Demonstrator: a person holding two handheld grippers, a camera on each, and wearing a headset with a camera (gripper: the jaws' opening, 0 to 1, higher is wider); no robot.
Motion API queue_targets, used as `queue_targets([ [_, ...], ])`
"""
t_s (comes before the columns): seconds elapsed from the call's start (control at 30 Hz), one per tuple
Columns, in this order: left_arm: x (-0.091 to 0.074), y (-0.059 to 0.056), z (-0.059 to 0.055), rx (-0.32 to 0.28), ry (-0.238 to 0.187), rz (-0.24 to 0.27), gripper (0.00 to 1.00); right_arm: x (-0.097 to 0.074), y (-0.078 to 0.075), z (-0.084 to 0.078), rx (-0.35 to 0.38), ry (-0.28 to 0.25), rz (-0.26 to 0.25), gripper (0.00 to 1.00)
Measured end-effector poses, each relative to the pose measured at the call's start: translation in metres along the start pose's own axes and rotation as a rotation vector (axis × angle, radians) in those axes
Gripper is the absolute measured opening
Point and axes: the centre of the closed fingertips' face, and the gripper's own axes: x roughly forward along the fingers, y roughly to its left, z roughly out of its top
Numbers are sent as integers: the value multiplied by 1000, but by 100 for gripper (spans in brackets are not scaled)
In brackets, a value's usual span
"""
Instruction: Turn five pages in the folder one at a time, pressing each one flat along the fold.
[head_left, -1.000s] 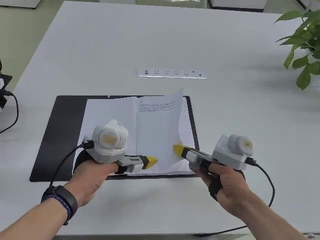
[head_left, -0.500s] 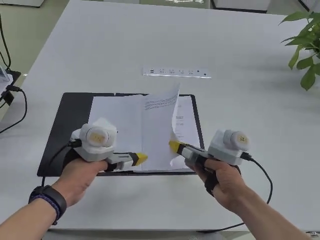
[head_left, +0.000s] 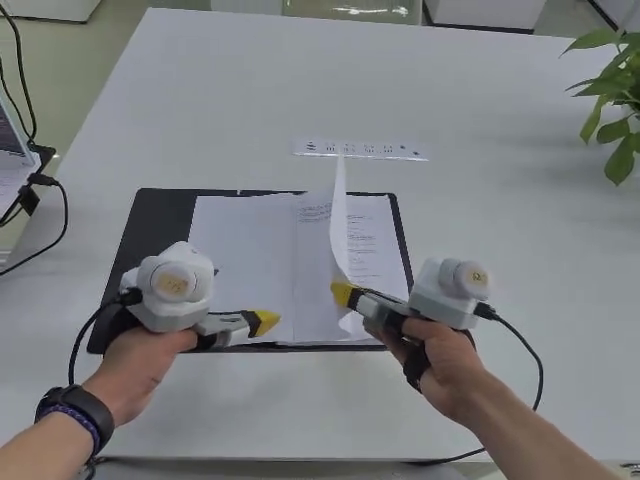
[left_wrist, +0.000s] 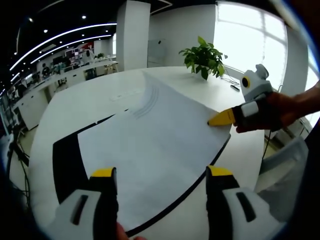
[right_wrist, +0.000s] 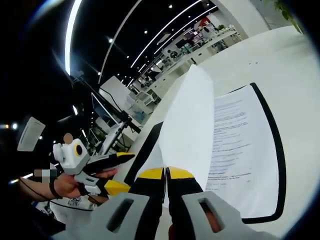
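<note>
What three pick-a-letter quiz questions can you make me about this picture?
1. Where is the power strip?
A. on the table, beyond the folder
B. on top of the folder
C. under the folder

2. What colour are the claw tips?
A. red
B. yellow
C. blue

3. What is the right claw doing?
A. wide open
B. shut on a pen
C. shut on a page

Answers:
1 A: it lies on the white table past the folder's far edge.
2 B: every tip looks yellow.
3 C: its jaws pinch the raised page's bottom edge.
</note>
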Motion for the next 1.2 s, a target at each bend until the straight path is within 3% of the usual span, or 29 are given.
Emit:
queue_targets([
  [0.5,-24,21,-4,-17,-26,36,72,18,22,-3,-21,25,19,0],
  [0.87,-47,38,-18,-44,-37,69,72,44,48,-11,-50,77,57,0],
  [1.2,-76,58,-28,-44,-41,110,72,61,61,-23,-55,117,83,0],
])
